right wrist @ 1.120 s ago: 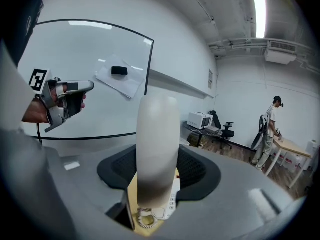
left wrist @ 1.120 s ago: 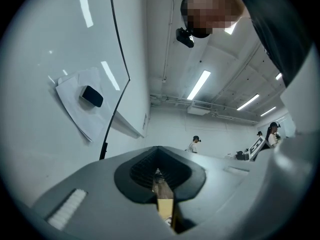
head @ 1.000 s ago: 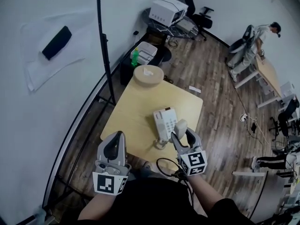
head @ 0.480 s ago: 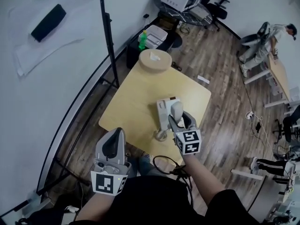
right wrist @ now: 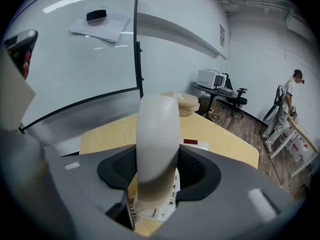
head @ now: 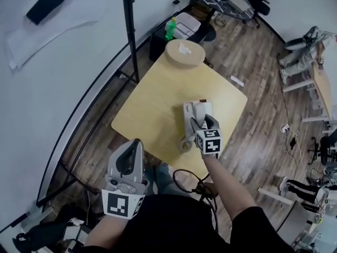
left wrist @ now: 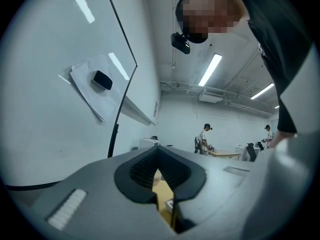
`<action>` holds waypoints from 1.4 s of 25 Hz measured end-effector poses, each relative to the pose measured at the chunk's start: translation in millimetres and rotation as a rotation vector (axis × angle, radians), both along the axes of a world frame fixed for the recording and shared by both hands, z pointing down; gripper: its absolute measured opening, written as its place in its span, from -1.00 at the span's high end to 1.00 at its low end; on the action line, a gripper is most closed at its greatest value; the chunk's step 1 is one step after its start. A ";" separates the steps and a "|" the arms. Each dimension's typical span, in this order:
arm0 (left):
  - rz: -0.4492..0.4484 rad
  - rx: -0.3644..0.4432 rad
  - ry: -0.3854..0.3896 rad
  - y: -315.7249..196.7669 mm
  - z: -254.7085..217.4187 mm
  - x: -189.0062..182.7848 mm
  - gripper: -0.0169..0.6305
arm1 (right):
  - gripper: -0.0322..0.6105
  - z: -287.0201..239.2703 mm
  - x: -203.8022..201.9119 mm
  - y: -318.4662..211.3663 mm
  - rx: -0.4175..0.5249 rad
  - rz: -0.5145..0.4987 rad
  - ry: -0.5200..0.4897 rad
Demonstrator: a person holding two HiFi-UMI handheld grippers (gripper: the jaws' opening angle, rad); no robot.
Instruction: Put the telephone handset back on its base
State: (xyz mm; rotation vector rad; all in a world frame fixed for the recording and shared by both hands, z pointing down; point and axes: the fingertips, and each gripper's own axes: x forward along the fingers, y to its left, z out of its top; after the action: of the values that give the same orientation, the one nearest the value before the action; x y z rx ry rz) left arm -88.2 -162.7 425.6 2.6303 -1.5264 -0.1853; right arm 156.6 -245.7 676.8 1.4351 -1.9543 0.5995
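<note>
Pale wood is the top of a square table (head: 152, 109) in the middle of the head view, set on dark plank flooring. On its lower right part lies an off-white plastic telephone base (head: 187, 115). The right gripper (head: 204, 124) is clamped on the curved cream telephone handset (right wrist: 157, 144), its dark padded jaws pressing on either side of the grip. The handset stands directly over the base; whether its lower end touches cannot be told. In the right gripper view the base's keypad (right wrist: 174, 184) shows below the handset, with a "7" and a star key legible. A small red label (right wrist: 191, 142) sits further up the base, its print too small to read. The left gripper (head: 135, 145) hangs at lower left, off the table's near edge, jaws closed together with nothing between them. Each gripper's cube bears black-and-white square markers.
</note>
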 end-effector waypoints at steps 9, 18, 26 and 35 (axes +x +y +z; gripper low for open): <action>0.005 -0.030 -0.005 1.0 11.8 2.2 0.95 | 0.18 34.1 -2.2 -5.0 -0.103 0.043 -0.021; -0.010 -0.032 -0.015 2.9 17.0 0.6 0.95 | 0.18 62.6 -4.2 -8.4 -0.198 0.093 -0.028; -0.012 -0.058 -0.018 6.0 23.3 -0.2 0.95 | 0.18 79.3 -5.1 -15.2 -0.244 0.111 0.008; -0.001 -0.090 -0.026 10.0 34.0 -3.0 0.95 | 0.17 88.3 -7.7 -16.2 -0.260 0.098 0.059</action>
State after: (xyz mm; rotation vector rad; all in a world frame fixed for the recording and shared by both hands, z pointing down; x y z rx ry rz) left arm -91.2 -152.7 459.6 2.5722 -1.5071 -0.0812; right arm 148.9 -261.9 765.1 1.3731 -1.6974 0.8137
